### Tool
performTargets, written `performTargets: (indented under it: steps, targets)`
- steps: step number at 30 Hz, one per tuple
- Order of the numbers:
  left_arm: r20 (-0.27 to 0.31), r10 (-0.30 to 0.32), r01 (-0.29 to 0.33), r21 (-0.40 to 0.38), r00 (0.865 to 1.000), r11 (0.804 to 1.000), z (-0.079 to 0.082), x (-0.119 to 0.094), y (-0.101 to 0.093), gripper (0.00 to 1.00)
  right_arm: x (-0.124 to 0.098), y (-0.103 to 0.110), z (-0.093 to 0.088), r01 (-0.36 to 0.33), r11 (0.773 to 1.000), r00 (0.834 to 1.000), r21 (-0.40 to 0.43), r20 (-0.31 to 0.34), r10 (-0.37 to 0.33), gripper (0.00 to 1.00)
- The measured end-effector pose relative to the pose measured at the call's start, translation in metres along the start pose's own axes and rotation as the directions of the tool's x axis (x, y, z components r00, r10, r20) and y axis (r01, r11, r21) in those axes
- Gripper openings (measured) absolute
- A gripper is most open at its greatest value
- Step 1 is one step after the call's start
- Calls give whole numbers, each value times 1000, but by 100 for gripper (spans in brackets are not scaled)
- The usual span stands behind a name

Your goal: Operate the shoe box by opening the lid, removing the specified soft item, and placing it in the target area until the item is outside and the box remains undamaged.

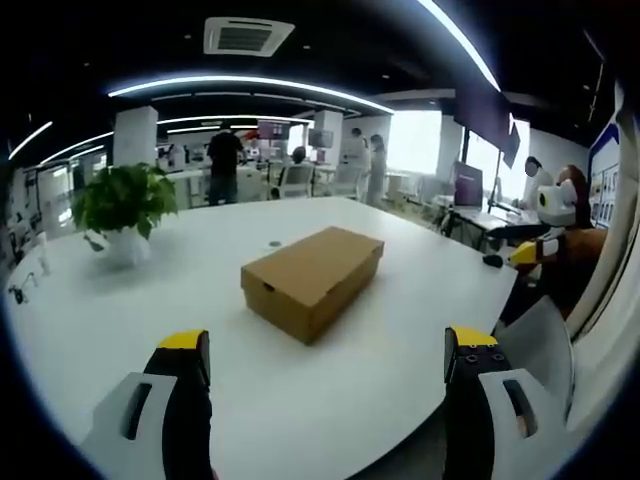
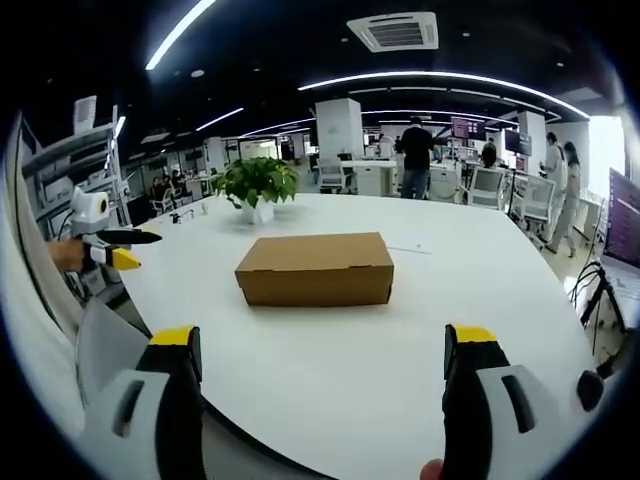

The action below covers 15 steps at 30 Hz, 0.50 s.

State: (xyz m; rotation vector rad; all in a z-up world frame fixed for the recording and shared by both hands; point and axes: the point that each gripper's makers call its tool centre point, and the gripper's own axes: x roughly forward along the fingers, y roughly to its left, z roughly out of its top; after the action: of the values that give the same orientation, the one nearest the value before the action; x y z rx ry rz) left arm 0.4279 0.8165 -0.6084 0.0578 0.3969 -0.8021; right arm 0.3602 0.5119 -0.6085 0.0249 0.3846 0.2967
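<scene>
In the left gripper view, the left gripper [image 1: 328,350] stands wide apart and empty, its black jaws tipped with yellow, at 6 o'clock over the smooth white tabletop [image 1: 150,300]. In the right gripper view, the right gripper [image 2: 322,348] is spread equally wide. Beyond them, the rectangular brown cardboard shoe box [image 1: 312,279] rests mid-tabletop, lid closed. Farther off, at 10 o'clock, a leafy green plant [image 1: 124,199] sits in a white pot.

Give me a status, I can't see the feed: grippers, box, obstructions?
Left gripper open, right gripper open, both short of the table. Shoe box closed on white table. Potted plant behind, not blocking.
</scene>
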Motion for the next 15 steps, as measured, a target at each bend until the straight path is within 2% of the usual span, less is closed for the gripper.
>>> performTargets:
  steps: [15]
  targets:
    - [-9, -3, 3, 8, 1000, 1000, -1, 0, 1, 100, -1, -2, -1, -1, 1000, 1000, -16, -10, 1, 96]
